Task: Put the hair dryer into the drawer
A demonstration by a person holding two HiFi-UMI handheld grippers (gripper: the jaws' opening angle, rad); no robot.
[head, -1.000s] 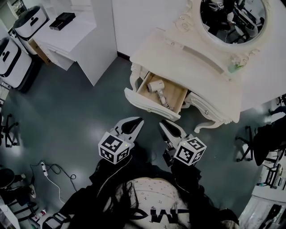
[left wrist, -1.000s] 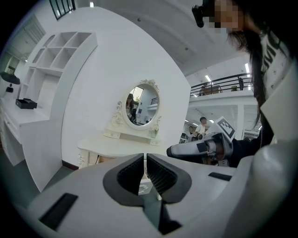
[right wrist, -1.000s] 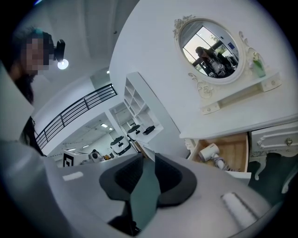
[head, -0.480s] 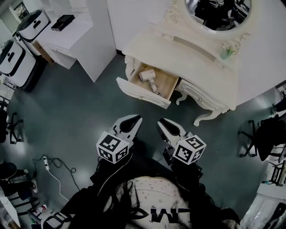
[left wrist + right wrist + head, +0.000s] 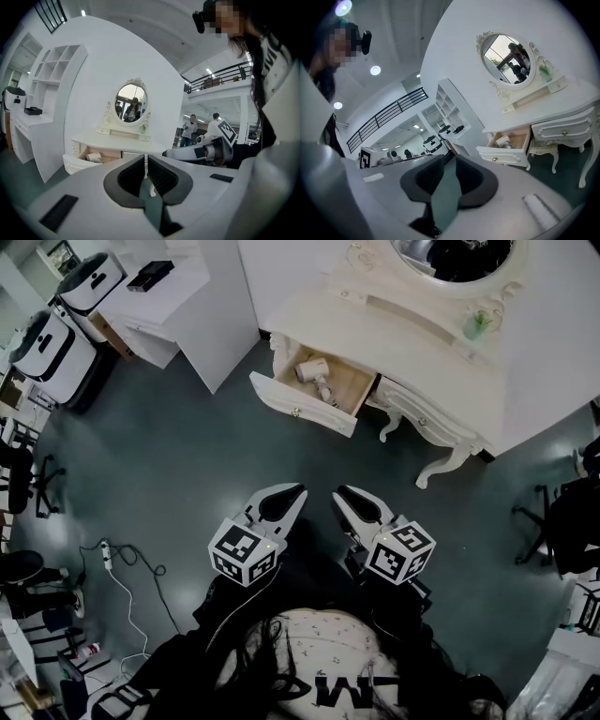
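Note:
A pale hair dryer [image 5: 312,371] lies inside the open wooden drawer [image 5: 300,409] of a white dressing table [image 5: 422,352], far ahead of me across the dark floor. It also shows in the left gripper view as the hair dryer [image 5: 93,157] and in the right gripper view as the hair dryer [image 5: 503,140]. My left gripper [image 5: 298,491] [image 5: 146,161] is held low in front of the person, shut with only a slit between its pads and holding nothing. Beside it, my right gripper [image 5: 339,493] [image 5: 449,161] is open by a narrow gap, also with nothing in it.
A white desk unit [image 5: 178,306] stands to the left of the dressing table, with rounded white machines [image 5: 52,352] beyond it. A power strip with cable [image 5: 108,554] lies on the floor at left. The oval mirror [image 5: 459,254] tops the table; its right drawer [image 5: 422,418] is closed.
Both grippers have drawn back from the dressing table together with the person. In the head view the open drawer and hair dryer now sit farther away and higher. The jaws look unchanged.

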